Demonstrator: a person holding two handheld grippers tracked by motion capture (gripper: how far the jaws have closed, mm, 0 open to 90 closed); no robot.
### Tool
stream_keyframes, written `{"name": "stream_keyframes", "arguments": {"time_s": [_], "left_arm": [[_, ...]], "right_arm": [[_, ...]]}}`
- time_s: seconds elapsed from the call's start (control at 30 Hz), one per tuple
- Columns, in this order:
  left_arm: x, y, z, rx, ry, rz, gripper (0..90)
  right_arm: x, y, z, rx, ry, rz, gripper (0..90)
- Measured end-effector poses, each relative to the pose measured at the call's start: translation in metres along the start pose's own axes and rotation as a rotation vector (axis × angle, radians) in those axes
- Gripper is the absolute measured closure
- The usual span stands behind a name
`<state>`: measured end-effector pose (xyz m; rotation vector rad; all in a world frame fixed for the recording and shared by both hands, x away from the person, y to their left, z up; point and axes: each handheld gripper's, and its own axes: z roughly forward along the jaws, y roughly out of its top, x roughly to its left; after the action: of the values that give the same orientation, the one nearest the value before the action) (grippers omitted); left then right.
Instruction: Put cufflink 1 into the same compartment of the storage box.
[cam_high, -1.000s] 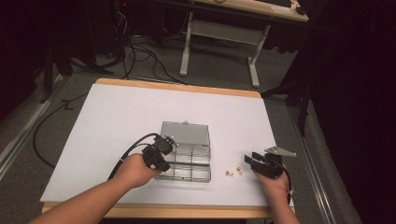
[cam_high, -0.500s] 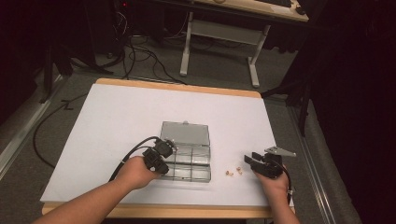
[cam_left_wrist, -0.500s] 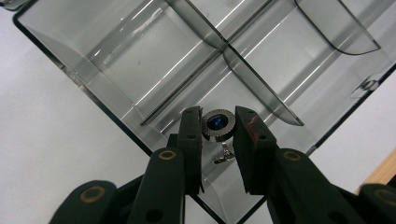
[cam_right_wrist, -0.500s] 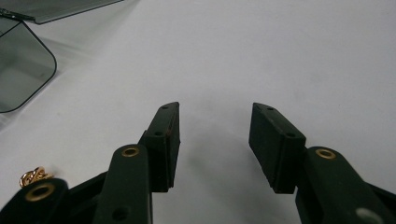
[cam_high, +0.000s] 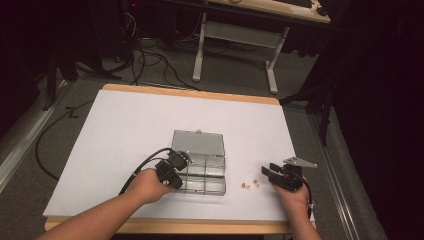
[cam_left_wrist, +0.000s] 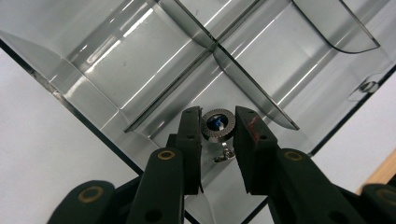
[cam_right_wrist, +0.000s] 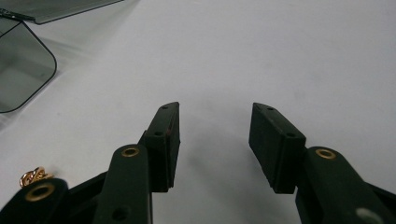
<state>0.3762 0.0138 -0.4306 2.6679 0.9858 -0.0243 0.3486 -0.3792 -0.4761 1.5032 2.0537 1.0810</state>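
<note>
The left gripper reaches into a compartment of the clear box, its jaws pinching a round silver ring. Two small gold pieces lie between. The right gripper rests spread, holding nothing.

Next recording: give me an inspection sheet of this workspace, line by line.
Surface: white table top, wooden edge.
Job's things: clear plastic compartment box, lid open; small round silver ring with blue stone in a compartment; small gold pieces loose on the table.
Clutter: nothing seen.
Grippers: left tongs straddle the ring, contact unclear; right tongs open, holding nothing.
Cables: black cable trails from the left tongs.
Surroundings: grey floor, a white-legged desk behind, floor cables.
</note>
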Motion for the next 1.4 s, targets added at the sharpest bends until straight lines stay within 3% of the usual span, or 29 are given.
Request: {"name": "stream_keyframes", "arguments": {"time_s": [0.3, 0.4, 0.6, 0.7, 1.07, 1.4], "left_arm": [[0.002, 0.002, -0.011, -0.036, -0.007, -0.01, 67.5], [0.002, 0.002, -0.021, -0.041, 0.013, 0.007, 65.6], [0.007, 0.001, -0.043, -0.093, 0.015, -0.017, 65.2], [0.01, -0.001, -0.046, -0.096, 0.017, -0.025, 65.2], [0.034, -0.022, -0.059, -0.107, 0.051, -0.087, 65.2], [0.057, -0.049, -0.055, -0.098, 0.092, -0.139, 65.6]], "right_arm": [[0.0, 0.0, 0.0, -0.002, 0.0, 0.001, 53.9], [0.0, 0.0, 0.0, 0.0, -0.002, 0.0, 53.9], [0.001, 0.0, 0.0, -0.001, -0.005, 0.001, 53.9], [0.001, 0.0, 0.0, 0.0, -0.005, -0.003, 53.9], [0.001, 0.0, 0.0, 0.001, -0.006, -0.003, 53.9], [0.0, 0.0, 0.001, 0.001, -0.006, -0.003, 53.9]]}}
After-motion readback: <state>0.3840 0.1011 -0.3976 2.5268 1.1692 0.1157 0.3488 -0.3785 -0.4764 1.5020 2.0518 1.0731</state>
